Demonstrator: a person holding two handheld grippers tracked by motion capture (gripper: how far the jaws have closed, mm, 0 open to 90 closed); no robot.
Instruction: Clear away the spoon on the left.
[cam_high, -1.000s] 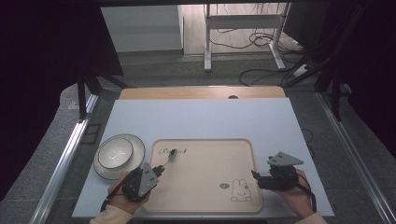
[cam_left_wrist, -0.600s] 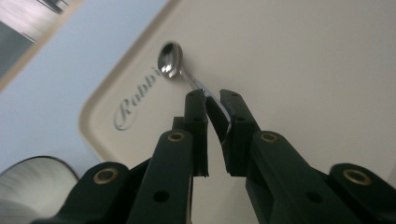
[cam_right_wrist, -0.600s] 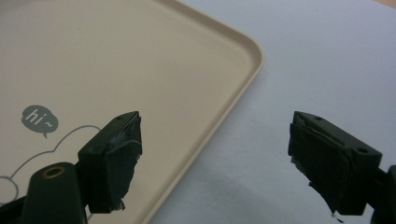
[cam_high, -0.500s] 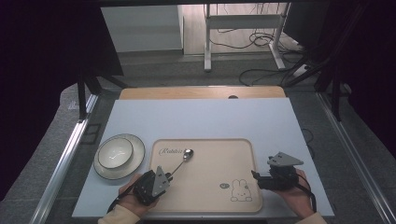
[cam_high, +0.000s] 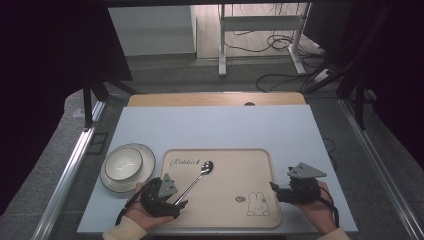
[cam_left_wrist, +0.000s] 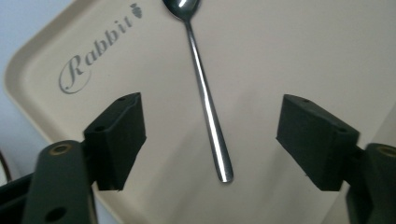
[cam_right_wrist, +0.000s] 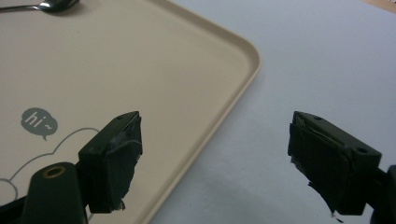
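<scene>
The spoon lies flat on the beige tray, in the tray's left half, its bowl beside the printed word "Rabbit" and its handle running back and down toward the left claw. In the high view the handle's end reaches right up to that claw's tips at the tray's near left corner. In the left gripper view the spoon runs up the middle of the picture: the handle's end sits between the two black jaws, nearer the midline than either one, with a clear gap of bare tray on both sides. Neither pad touches the metal. The left claw has just been opening and now stands released, jaws wide, with the spoon's handle between them but free of them.

The right claw rests at the tray's right edge, well apart from the spoon, with the rabbit drawing just to its left. In the right gripper view its jaws stand wide apart with nothing gripped: the left-hand jaw hangs over the tray and the right-hand jaw over the pale blue table, the tray's rim passing between them. The spoon's bowl shows far off at the top left corner of that view.

A white bowl on a plate stands on the table just left of the tray, beyond the left hand.
</scene>
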